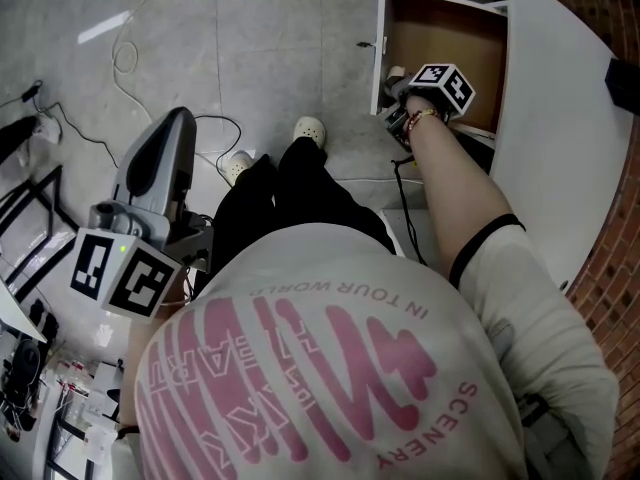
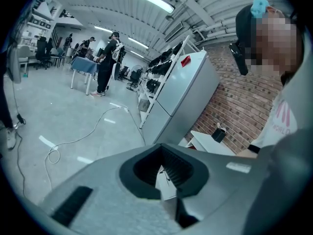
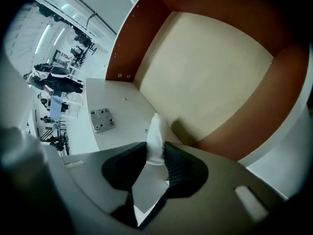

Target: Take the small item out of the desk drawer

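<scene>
The desk drawer (image 1: 440, 20) stands pulled out at the top right of the head view, with brown walls and a pale bottom (image 3: 205, 72). My right gripper (image 1: 398, 90) reaches into its near corner. In the right gripper view its jaws (image 3: 156, 150) press on a small white item (image 3: 156, 133) that sticks out past the tips, right by the drawer's white front panel (image 3: 112, 131). My left gripper (image 1: 178, 120) hangs low at the left, away from the desk. Its jaws (image 2: 162, 153) meet with nothing between them.
The white desk top (image 1: 560, 118) runs down the right side, with a black object (image 1: 622, 83) on it. Cables (image 1: 125, 58) lie on the grey floor. My feet (image 1: 310, 128) stand in front of the drawer. A white cabinet (image 2: 181, 92) and far-off people (image 2: 105, 62) show behind.
</scene>
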### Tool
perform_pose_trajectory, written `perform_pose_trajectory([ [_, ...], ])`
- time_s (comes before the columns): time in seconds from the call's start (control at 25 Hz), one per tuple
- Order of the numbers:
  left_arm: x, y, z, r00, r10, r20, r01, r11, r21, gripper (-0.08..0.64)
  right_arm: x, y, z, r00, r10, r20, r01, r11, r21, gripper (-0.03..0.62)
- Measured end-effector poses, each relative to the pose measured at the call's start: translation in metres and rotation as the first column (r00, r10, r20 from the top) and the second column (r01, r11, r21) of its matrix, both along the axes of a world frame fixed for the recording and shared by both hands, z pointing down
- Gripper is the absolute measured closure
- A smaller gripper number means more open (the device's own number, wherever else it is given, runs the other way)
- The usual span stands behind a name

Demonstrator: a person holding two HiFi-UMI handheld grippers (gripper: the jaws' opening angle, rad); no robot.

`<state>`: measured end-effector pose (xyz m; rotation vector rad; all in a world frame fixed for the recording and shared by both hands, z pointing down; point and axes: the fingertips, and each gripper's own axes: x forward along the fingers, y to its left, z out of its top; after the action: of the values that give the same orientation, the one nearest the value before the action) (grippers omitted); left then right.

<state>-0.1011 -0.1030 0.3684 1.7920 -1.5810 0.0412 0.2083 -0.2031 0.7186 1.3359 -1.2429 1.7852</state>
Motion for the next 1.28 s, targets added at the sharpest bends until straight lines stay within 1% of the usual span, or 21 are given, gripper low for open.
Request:
perform_pose_trajectory([
  [0.2, -0.007, 0.005, 0.000, 1.000, -0.007, -0.003, 0.007, 1.000, -0.005, 0.555, 0.001, 0.001, -0.004, 1.000, -0.014, -0.026, 0.015, 1.000, 0.012, 0.468],
  [0.44, -0.010, -0.002, 0.000, 1.000, -0.012, -0.009, 0.012, 1.000, 0.011, 0.555, 0.002, -0.003, -0.008, 0.998, -0.046, -0.051, 0.047, 0.998, 0.031, 0.469],
  [0.56, -0.012, -0.003, 0.002, 1.000, -0.013, -0.018, 0.013, 1.000, 0.018, 0.555, 0.004, -0.004, -0.010, 0.996, -0.051, -0.067, 0.054, 0.998, 0.037, 0.469],
  [0.8, -0.017, -0.002, 0.006, 0.999, -0.013, -0.050, 0.014, 1.000, 0.024, 0.555, 0.000, -0.007, -0.021, 0.995, -0.068, -0.079, 0.074, 0.994, 0.079, 0.469],
  [1.0, -0.026, -0.005, 0.003, 0.998, 0.024, -0.056, -0.023, 0.999, 0.029, 0.555, -0.004, -0.009, -0.033, 0.997, -0.034, -0.071, 0.043, 0.990, 0.134, 0.469],
  [1.28, -0.049, -0.012, -0.006, 0.998, 0.066, -0.023, -0.065, 0.997, 0.038, 0.555, -0.003, -0.003, -0.041, 0.995, -0.002, -0.100, 0.021, 0.983, 0.184, 0.469],
])
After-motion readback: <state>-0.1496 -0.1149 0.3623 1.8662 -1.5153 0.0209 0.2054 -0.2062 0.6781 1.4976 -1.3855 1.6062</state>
